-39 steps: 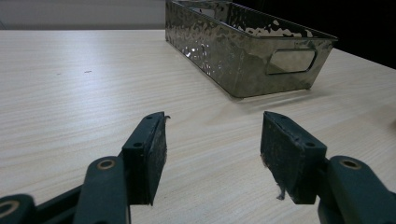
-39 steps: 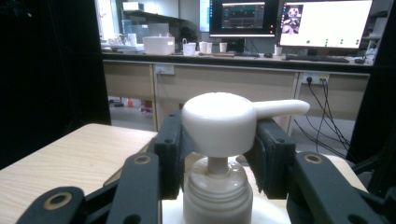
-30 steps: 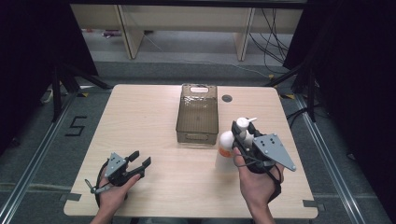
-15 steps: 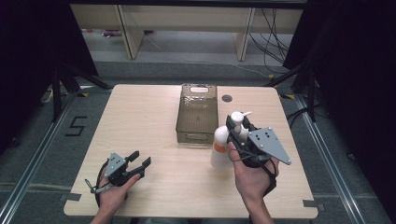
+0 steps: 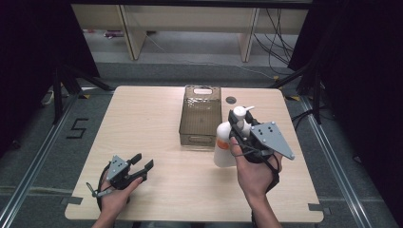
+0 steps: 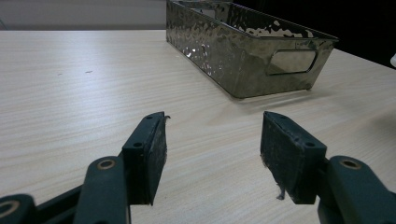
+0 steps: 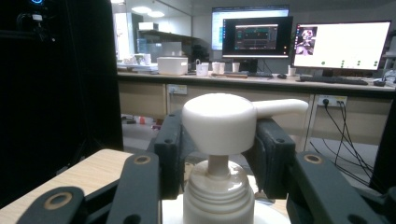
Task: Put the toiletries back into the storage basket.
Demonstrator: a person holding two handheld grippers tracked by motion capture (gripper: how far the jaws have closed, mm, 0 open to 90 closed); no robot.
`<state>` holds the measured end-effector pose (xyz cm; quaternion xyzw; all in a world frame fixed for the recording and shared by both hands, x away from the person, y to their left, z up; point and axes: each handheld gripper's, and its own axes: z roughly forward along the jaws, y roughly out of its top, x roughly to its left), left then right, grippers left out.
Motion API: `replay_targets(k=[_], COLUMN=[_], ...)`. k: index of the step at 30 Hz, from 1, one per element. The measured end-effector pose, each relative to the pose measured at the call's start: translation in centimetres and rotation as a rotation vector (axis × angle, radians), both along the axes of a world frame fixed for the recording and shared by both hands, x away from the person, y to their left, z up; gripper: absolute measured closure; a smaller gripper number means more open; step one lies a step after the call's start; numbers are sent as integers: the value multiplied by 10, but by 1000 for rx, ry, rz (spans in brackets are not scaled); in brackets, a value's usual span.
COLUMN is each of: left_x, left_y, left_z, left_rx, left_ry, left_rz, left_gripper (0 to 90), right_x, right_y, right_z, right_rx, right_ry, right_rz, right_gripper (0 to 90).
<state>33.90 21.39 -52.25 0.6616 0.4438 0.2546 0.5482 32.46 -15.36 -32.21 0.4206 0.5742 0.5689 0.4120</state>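
Observation:
A white pump bottle (image 5: 222, 143) with an orange label stands slightly tilted at the table's right, just right of the bin. My right gripper (image 5: 239, 121) is shut on its upper part. In the right gripper view the pads (image 7: 170, 154) flank the white pump head (image 7: 217, 122), whose spout points right. I cannot tell whether the bottle's base touches the table. My left gripper (image 5: 142, 163) rests low at the front left of the table, open, with bare wood between its pads (image 6: 149, 158).
A dark translucent rectangular bin (image 5: 183, 119) with handle cut-outs sits at the table's far middle; it shows ahead and right in the left gripper view (image 6: 224, 51). A small dark round hole (image 5: 231, 100) lies beside its far right corner. Desks with monitors stand beyond the table.
My right hand has shifted a little to the left, toward the bin, with the bottle in its jaws. The left gripper has stayed put.

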Motion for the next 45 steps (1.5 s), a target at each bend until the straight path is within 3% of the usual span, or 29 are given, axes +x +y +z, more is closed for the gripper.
replay_targets(k=[4, 5, 6, 18, 19, 45], left_x=[0, 0, 0, 0, 0, -1], left_y=[0, 0, 0, 0, 0, 0], left_z=[0, -1, -1, -1, -1, 0], left_rx=[-1, -11, -10, -12, -12, -5], left_ry=[-1, -9, -9, -11, -11, 0], left_rz=[3, -2, -2, -4, -4, -2], left_gripper=[405, 404, 404, 404, 404, 404], right_x=[3, 3, 3, 10, 11, 32], right_y=[2, 2, 3, 13, 13, 31], right_z=[2, 3, 4, 14, 15, 25], right_rx=[6, -12, 5, 15, -2, 21], right_ry=[-4, -20, -12, -31, -40, -50], right_rz=[5, -2, 8, 0, -1, -7], right_gripper=[601, 601, 601, 601, 601, 600])
